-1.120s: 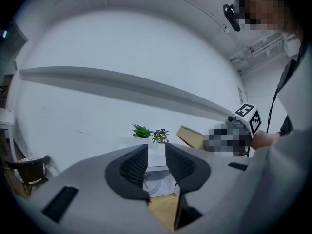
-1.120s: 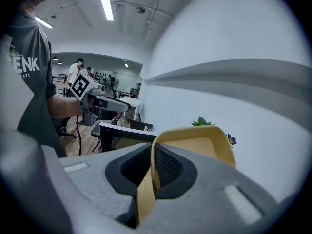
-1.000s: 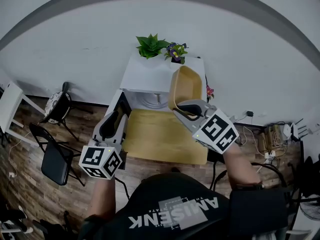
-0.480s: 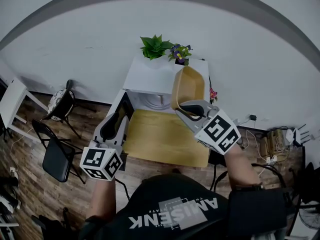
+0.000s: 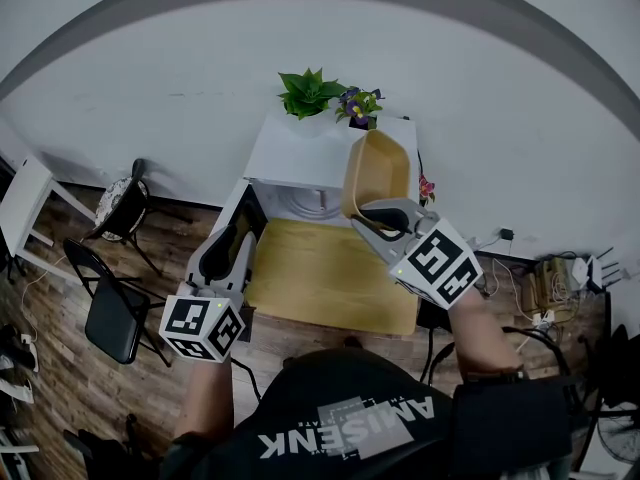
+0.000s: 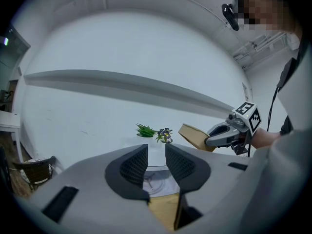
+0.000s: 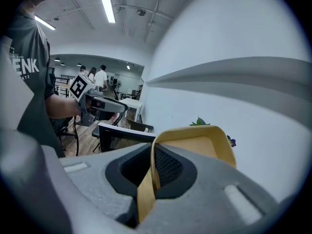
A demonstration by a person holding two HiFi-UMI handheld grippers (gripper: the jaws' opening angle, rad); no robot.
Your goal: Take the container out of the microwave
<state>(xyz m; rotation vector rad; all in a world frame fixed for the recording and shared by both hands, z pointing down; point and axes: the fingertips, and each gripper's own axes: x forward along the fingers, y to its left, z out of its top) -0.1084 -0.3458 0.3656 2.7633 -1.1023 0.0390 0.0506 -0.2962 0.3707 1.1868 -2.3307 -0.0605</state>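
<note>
A tan plastic container (image 5: 378, 171) hangs tilted in front of the white microwave (image 5: 306, 152), with my right gripper (image 5: 360, 218) shut on its rim. In the right gripper view the container's wall (image 7: 195, 143) stands pinched between the jaws of the right gripper (image 7: 151, 167). My left gripper (image 5: 238, 238) is beside the microwave's open door (image 5: 250, 211), open and holding nothing. In the left gripper view the left gripper (image 6: 156, 152) has only air between its pads, and behind them shows the glass turntable (image 6: 155, 183). Farther right in that view are the container (image 6: 194, 135) and the right gripper (image 6: 225, 133).
The microwave stands on a wooden table (image 5: 330, 278) against a white wall. Two potted plants (image 5: 312, 90) (image 5: 357, 103) sit on top of it. Black chairs (image 5: 110, 313) (image 5: 125, 208) stand on the floor at the left. Cables and a power strip (image 5: 550, 268) lie at the right.
</note>
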